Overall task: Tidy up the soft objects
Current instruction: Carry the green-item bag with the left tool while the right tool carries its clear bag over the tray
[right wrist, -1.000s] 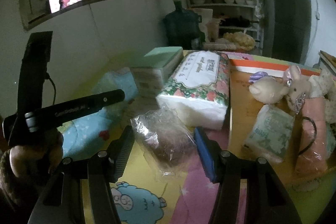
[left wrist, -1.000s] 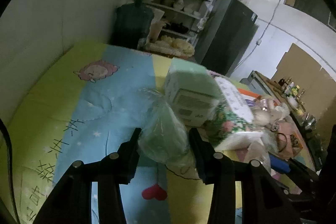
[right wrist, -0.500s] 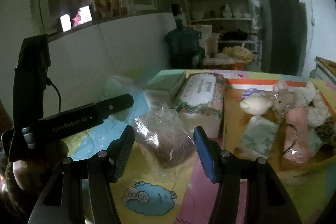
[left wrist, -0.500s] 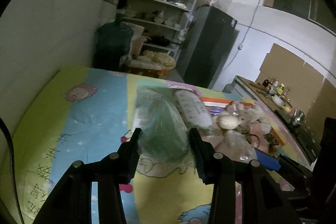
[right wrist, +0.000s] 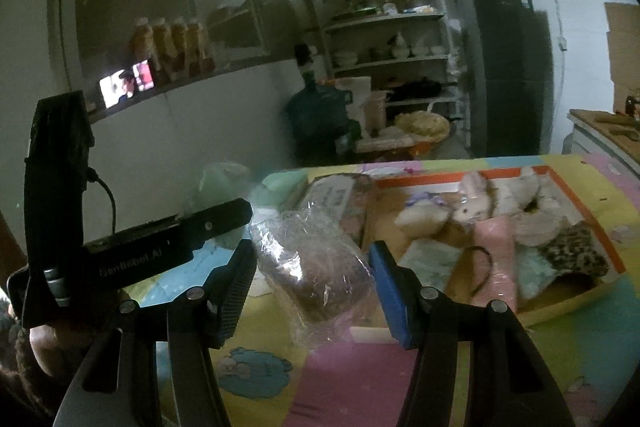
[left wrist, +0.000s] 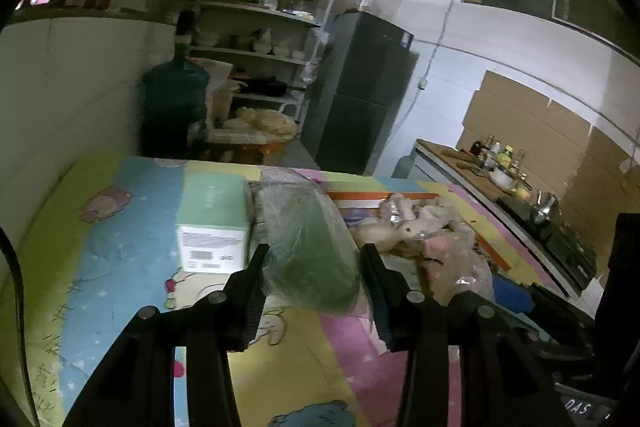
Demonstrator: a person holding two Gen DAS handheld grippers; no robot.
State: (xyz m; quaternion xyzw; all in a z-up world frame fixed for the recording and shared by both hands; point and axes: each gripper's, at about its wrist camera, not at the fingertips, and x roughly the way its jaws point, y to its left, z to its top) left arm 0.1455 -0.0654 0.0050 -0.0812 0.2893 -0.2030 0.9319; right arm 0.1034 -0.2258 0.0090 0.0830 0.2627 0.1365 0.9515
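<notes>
My left gripper (left wrist: 314,259) is shut on a clear bag holding something soft and green (left wrist: 308,243), lifted above the colourful mat. My right gripper (right wrist: 312,261) is shut on a clear bag with a brown soft thing (right wrist: 316,267) inside, also held up off the mat. The left gripper's body (right wrist: 168,243) shows at the left of the right wrist view, with the green bag (right wrist: 218,183) behind it. An orange-rimmed tray (right wrist: 592,215) at the right holds plush toys (right wrist: 476,203), a pink item (right wrist: 494,251) and a leopard-print piece (right wrist: 576,251).
A mint-green box (left wrist: 212,223) and a floral tissue pack (right wrist: 332,195) lie on the mat (left wrist: 120,267) beside the tray. Behind stand a water jug (left wrist: 174,107), shelves of dishes (left wrist: 260,39), a dark fridge (left wrist: 360,95) and a counter with bottles (left wrist: 496,163).
Both grippers have risen with their bags and drawn back from the table, so the box, tissue pack and tray now look lower and farther away. Neither grip has changed.
</notes>
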